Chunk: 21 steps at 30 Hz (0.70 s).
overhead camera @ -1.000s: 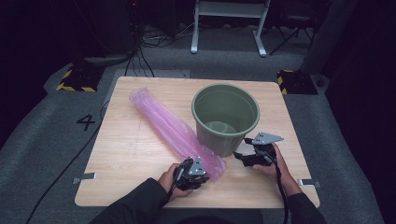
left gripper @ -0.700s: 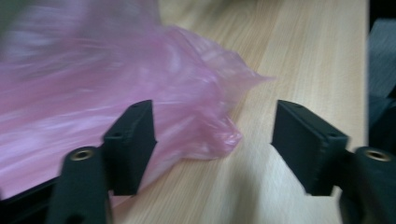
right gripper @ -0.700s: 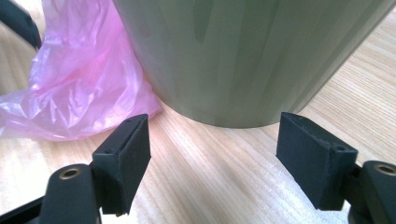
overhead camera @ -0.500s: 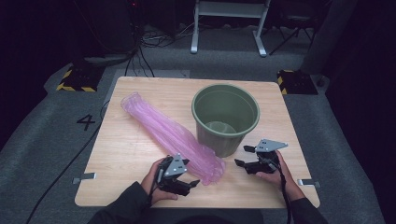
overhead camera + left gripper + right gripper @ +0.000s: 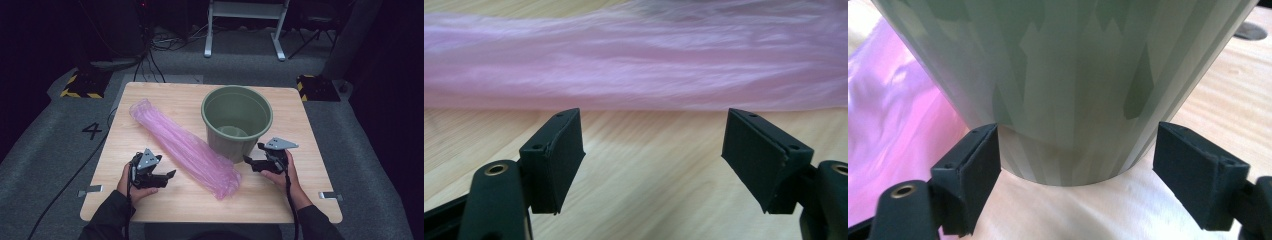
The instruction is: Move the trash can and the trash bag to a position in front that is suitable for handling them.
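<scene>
High view: pink bag [image 5: 186, 148] touching green bucket [image 5: 237, 121], table edges [image 5: 295, 212] bare.

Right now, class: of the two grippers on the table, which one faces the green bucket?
The right gripper: its open jaws point at the base of the green bucket, while the left gripper faces the pink plastic bag instead.

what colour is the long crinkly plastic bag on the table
Translucent pink long crinkly plastic bag; the high view shows it best.

We see a light wooden table [image 5: 165, 97] carrying a green bucket [image 5: 237, 120] and a pink plastic bag [image 5: 185, 148].
</scene>
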### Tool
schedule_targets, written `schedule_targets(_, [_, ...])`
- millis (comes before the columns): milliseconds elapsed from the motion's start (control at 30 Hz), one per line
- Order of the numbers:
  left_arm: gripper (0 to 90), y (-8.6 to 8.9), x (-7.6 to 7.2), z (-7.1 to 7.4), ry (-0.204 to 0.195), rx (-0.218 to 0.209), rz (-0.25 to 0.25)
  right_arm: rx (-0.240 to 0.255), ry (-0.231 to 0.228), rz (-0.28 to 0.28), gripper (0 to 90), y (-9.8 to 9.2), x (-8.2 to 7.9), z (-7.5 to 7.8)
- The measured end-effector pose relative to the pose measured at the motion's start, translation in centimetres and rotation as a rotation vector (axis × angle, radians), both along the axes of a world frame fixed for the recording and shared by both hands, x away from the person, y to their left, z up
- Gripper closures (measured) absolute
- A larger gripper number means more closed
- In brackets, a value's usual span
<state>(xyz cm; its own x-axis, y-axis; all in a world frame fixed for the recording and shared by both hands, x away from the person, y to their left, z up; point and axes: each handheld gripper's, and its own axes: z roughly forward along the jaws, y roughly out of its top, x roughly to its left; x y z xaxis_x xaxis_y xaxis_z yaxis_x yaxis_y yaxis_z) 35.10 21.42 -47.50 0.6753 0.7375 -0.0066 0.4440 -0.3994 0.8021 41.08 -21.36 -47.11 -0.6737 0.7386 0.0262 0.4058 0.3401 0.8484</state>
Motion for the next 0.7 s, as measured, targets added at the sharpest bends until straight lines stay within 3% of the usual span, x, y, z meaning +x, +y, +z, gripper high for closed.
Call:
schedule_targets(200, [24.0,1.2,1.3,-0.8,0.013,0.023,0.056,-0.008,-0.014,0.000,23.5,1.2,2.1,0.1])
schedule_targets(367, [22.6,1.4,2.1,-1.4,0.042,0.033,0.062,-0.021,-0.002,0.020,25.2,1.2,3.5,-0.4])
schedule_targets(500, [21.4,1.7,2.2,-1.6,0.054,0.039,0.070,0.002,0.011,0.039,27.8,0.4,3.0,0.2])
schedule_targets(700, [20.9,2.1,2.2,-1.8,0.058,0.032,0.073,0.030,0.017,0.128,27.5,-0.7,0.2,1.7])
